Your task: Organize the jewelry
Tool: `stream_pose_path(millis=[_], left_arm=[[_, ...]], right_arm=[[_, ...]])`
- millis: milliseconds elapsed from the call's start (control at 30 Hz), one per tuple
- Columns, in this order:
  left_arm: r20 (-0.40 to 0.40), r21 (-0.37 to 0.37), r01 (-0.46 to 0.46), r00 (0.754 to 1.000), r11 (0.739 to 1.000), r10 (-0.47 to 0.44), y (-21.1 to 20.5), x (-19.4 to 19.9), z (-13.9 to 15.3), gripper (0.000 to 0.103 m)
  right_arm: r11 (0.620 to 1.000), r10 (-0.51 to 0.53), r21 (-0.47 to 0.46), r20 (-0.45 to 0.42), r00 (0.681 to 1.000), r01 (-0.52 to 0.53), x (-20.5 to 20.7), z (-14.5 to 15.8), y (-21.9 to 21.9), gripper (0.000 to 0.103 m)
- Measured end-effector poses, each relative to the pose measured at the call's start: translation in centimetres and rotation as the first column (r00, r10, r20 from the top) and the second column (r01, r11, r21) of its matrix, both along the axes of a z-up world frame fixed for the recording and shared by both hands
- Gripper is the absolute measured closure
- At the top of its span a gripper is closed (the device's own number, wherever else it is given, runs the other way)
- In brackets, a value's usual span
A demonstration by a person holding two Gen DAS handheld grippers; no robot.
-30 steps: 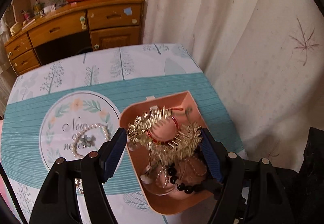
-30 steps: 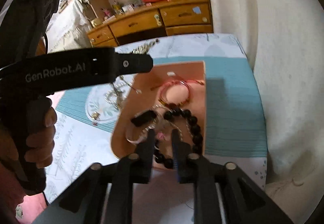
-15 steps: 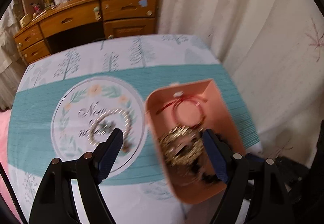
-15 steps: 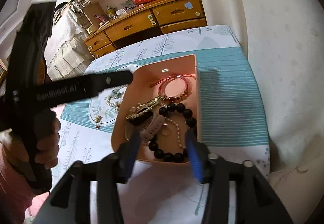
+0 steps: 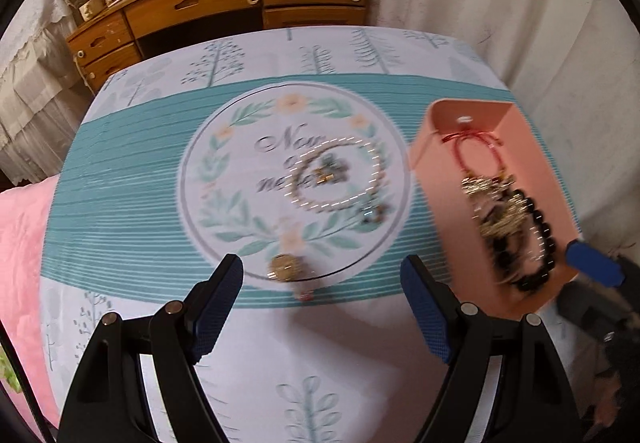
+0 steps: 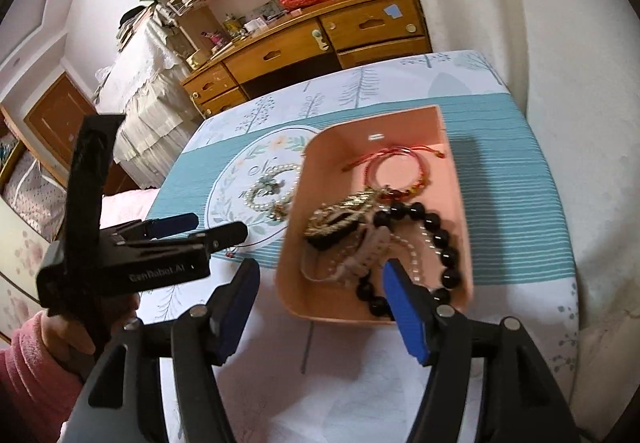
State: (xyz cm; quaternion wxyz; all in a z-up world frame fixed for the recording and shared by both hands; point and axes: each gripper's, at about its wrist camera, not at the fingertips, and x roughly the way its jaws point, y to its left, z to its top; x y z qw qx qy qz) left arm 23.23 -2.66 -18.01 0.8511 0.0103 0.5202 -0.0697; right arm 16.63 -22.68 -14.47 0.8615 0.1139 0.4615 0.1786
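Left tongs (image 5: 322, 303) spread wide and empty above the counter (image 5: 140, 179), over a small gold piece (image 5: 285, 267) on the cloth's round floral print. Pearl necklace (image 5: 338, 175) lies in a loop on that print, beside the pink tray (image 5: 440, 179). Right tongs (image 6: 320, 307) also spread and empty, at the tray's near rim. Inside the tray: red string bracelet (image 6: 394, 167), gold hair comb (image 6: 344, 213), black bead bracelet (image 6: 436, 239), tangled together near the middle.
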Motion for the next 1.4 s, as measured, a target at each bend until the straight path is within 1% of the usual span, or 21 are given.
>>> stream_pose_path(millis=[133, 200, 300, 367, 433, 533, 567, 600, 667, 767, 900, 967, 1100, 1200, 1300, 1400], left_arm=[[0.026, -0.017, -0.033, 0.999, 0.999, 0.033, 2.2, -0.2, -0.4, 0.024], [0.030, -0.030, -0.030, 0.999, 0.999, 0.031, 3.3, 0.1, -0.5, 0.027], [0.017, -0.042, -0.008, 1.000, 0.999, 0.009, 4.6, 0.6, -0.9, 0.035], [0.011, -0.047, 0.013, 1.000, 0.999, -0.013, 5.3, 0.8, -1.2, 0.043], [0.016, -0.059, 0.033, 0.999, 0.998, -0.033, 6.0, 1.0, -1.3, 0.047], [0.025, -0.102, 0.083, 0.996, 0.991, -0.081, 6.5, 1.4, -1.5, 0.049], [0.028, -0.109, 0.102, 0.995, 0.989, -0.100, 6.6, 1.5, -1.6, 0.054], [0.029, -0.118, 0.131, 0.991, 0.984, -0.128, 6.5, 1.7, -1.7, 0.056], [0.031, -0.126, 0.177, 0.984, 0.976, -0.175, 6.2, 2.0, -1.9, 0.058], [0.031, -0.131, 0.246, 0.969, 0.960, -0.244, 5.7, 2.3, -2.2, 0.059], [0.010, -0.149, 0.312, 0.949, 0.938, -0.314, 5.2, 2.6, -2.8, 0.059], [0.002, -0.139, 0.330, 0.943, 0.934, -0.333, 4.9, 2.8, -3.1, 0.059], [-0.004, -0.140, 0.353, 0.934, 0.925, -0.357, 4.6, 3.1, -3.4, 0.061], [0.001, -0.118, 0.375, 0.926, 0.920, -0.377, 4.3, 3.1, -3.5, 0.062], [0.000, -0.115, 0.376, 0.926, 0.919, -0.378, 4.2, 3.1, -3.4, 0.062], [-0.004, -0.112, 0.370, 0.928, 0.922, -0.373, 4.4, 3.2, -3.4, 0.069]], right_arm=[[0.999, 0.025, -0.025, 0.016, 1.000, -0.025, 0.1, 0.3, 2.3, 0.037], [0.997, 0.044, -0.061, 0.024, 0.999, -0.042, 0.2, 0.4, 3.5, 0.037], [0.983, 0.101, -0.162, 0.057, 0.993, -0.090, -0.1, 0.6, 6.4, 0.037], [0.974, 0.120, -0.202, 0.084, 0.989, -0.101, -0.4, 0.8, 7.8, 0.037], [0.967, 0.142, -0.225, 0.104, 0.984, -0.116, -0.7, 0.7, 9.5, 0.038], [0.957, 0.157, -0.263, 0.122, 0.980, -0.121, -1.0, 0.0, 11.9, 0.038], [0.954, 0.161, -0.274, 0.127, 0.979, -0.122, -1.0, -0.2, 12.5, 0.042], [0.950, 0.163, -0.288, 0.130, 0.978, -0.120, -1.1, -0.7, 13.2, 0.045], [0.948, 0.155, -0.296, 0.117, 0.981, -0.115, -1.0, -1.8, 14.2, 0.062], [0.953, 0.136, -0.285, 0.094, 0.986, -0.104, -0.9, -3.2, 15.2, 0.072], [0.940, 0.139, -0.326, 0.102, 0.985, -0.099, -0.8, -4.5, 16.5, 0.077], [0.927, 0.154, -0.359, 0.103, 0.983, -0.107, -0.7, -5.0, 17.2, 0.080], [0.898, 0.184, -0.422, 0.114, 0.976, -0.120, -0.6, -5.5, 18.2, 0.081], [0.892, 0.185, -0.436, 0.108, 0.977, -0.120, -0.2, -5.8, 18.5, 0.081], [0.888, 0.180, -0.445, 0.108, 0.978, -0.114, 0.2, -6.0, 18.7, 0.081], [0.893, 0.169, -0.437, 0.108, 0.980, -0.106, 0.5, -6.3, 18.7, 0.083]])
